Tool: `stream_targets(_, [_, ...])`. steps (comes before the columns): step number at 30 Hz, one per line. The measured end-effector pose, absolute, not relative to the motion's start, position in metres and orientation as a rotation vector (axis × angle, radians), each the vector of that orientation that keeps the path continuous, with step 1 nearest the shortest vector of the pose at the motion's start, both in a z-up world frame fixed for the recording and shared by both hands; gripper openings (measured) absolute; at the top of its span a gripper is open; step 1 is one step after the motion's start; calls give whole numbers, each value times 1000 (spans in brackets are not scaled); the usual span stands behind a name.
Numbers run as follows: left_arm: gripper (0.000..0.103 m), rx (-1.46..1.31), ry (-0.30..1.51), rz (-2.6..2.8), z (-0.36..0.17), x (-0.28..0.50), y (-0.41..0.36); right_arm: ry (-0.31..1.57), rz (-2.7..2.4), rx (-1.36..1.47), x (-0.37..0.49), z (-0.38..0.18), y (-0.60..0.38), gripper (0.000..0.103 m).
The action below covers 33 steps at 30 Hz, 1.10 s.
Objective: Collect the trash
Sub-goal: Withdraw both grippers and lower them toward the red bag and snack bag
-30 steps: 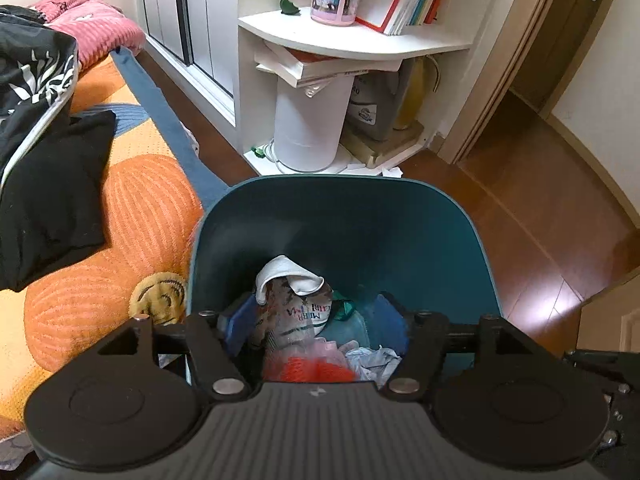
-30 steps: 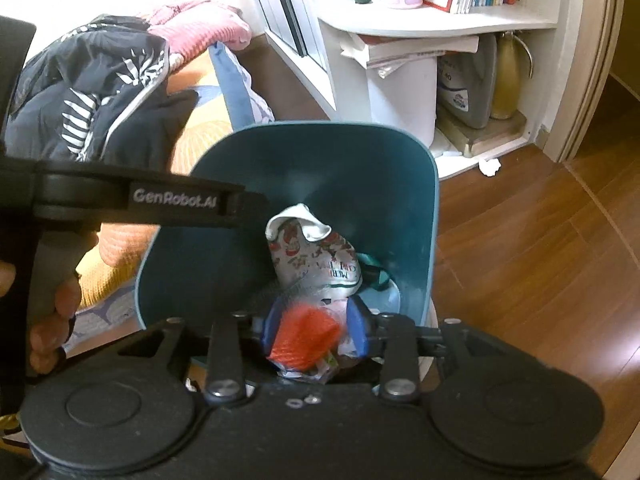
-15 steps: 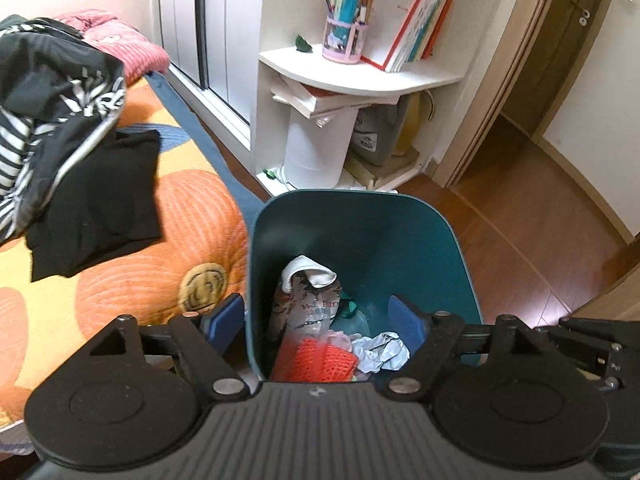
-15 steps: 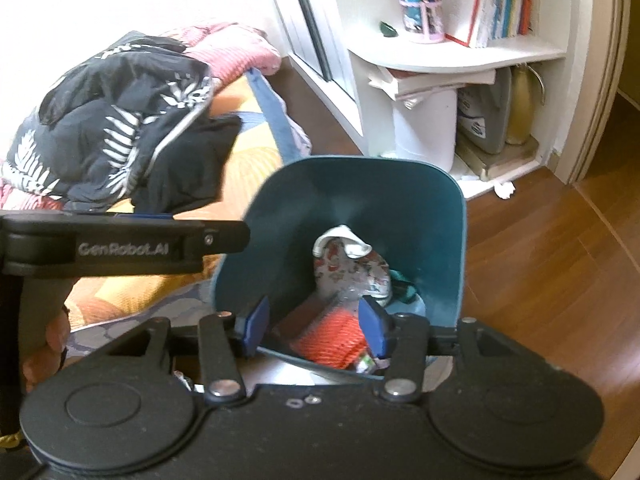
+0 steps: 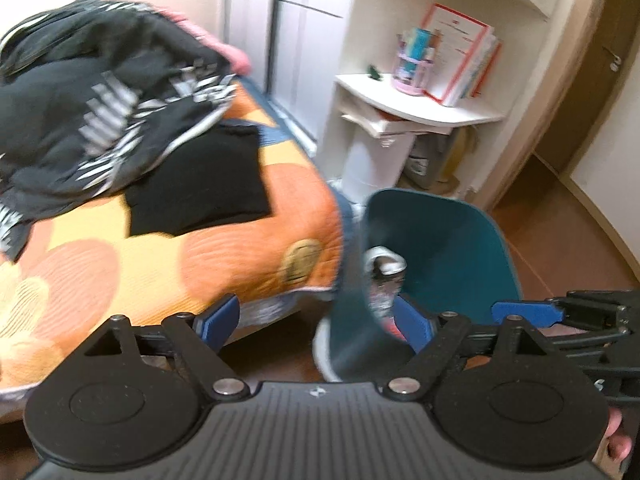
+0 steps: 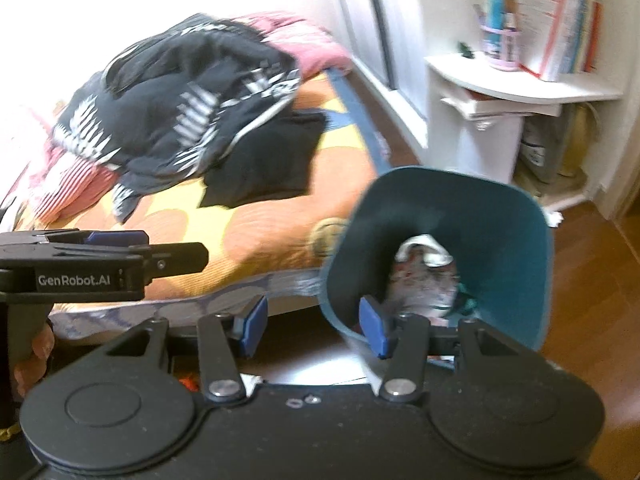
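Observation:
A teal bin [image 5: 448,240] stands on the floor at the foot of the bed. Inside it a printed wrapper with a white top [image 5: 382,268] sticks up among other trash. My left gripper [image 5: 318,324] hovers over the bin's near left rim, its jaws opening, nothing between the blue pads. My right gripper [image 6: 312,328] is open and empty, just left of the bin [image 6: 500,236], with the wrapper [image 6: 424,276] behind its right pad. Each gripper shows in the other's view: the right gripper [image 5: 516,314] at the right edge, the left gripper [image 6: 180,254] at the left, held by a hand [image 6: 36,344].
The bed has an orange flowered quilt [image 5: 240,256] with a heap of black patterned clothes [image 5: 100,120] on it. A white corner shelf [image 5: 420,114] carries books and a pink pen holder [image 5: 412,72]. Wooden floor [image 5: 560,248] runs right of the bin toward a door.
Both grippers rose and drew back to the left of the bin. The right gripper let go of the orange-red trash, which dropped into the bin. Both pairs of jaws widened.

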<state>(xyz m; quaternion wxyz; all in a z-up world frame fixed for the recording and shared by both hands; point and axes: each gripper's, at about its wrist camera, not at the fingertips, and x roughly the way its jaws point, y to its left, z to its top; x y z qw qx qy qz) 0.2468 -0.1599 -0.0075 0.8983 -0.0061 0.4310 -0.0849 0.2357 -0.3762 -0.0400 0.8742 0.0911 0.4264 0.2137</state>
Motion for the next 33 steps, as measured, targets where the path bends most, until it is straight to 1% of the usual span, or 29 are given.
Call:
stream_targets(7, [85, -91, 897, -58, -26, 216, -71, 908, 560, 139, 226, -50, -308, 52])
stream_targets(12, [85, -178, 936, 30, -58, 198, -6, 959, 647, 83, 224, -72, -256, 52])
stream_targets(22, [85, -286, 1049, 198, -144, 187, 84, 1133, 775, 7, 234, -154, -165, 52])
stream_targets(26, [85, -224, 1138, 245, -181, 197, 113, 1208, 792, -41, 242, -191, -136, 52])
stream_targets(29, [85, -158, 1188, 282, -206, 205, 142, 1231, 828, -81, 248, -216, -118, 52])
stream_targets(33, [85, -136, 1272, 330, -250, 213, 179, 1265, 873, -135, 254, -250, -93, 52])
